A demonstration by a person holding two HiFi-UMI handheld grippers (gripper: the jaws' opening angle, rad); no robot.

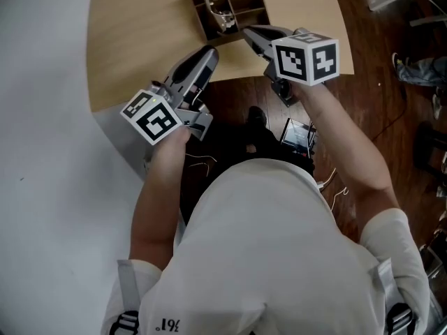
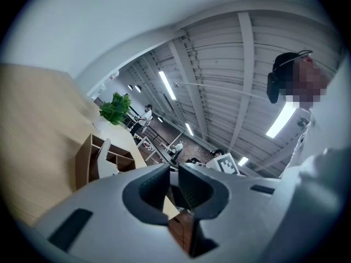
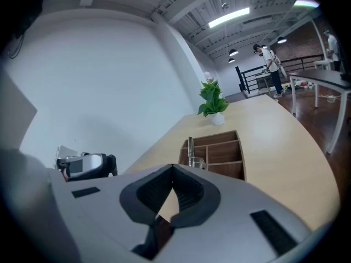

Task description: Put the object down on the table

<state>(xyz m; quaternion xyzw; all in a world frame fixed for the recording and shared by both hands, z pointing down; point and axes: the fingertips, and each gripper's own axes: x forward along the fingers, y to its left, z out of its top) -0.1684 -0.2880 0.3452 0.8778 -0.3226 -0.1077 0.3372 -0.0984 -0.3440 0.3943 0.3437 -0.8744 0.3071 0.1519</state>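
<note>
Left hand-held gripper (image 1: pixel 207 54) jaws a crack apart, right hand-held gripper (image 1: pixel 250 35) pressed together — both empty. Nothing to place; stay clear of the organiser (image 1: pixel 199 19) by the worktop's (image 1: pixel 140 33) far edge.

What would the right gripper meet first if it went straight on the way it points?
Probably the wooden compartment box, just ahead of the right gripper on the table; depth is unclear.

Wooden compartment box (image 3: pixel 224 153); small potted plant (image 3: pixel 213 104) beyond it.
</note>
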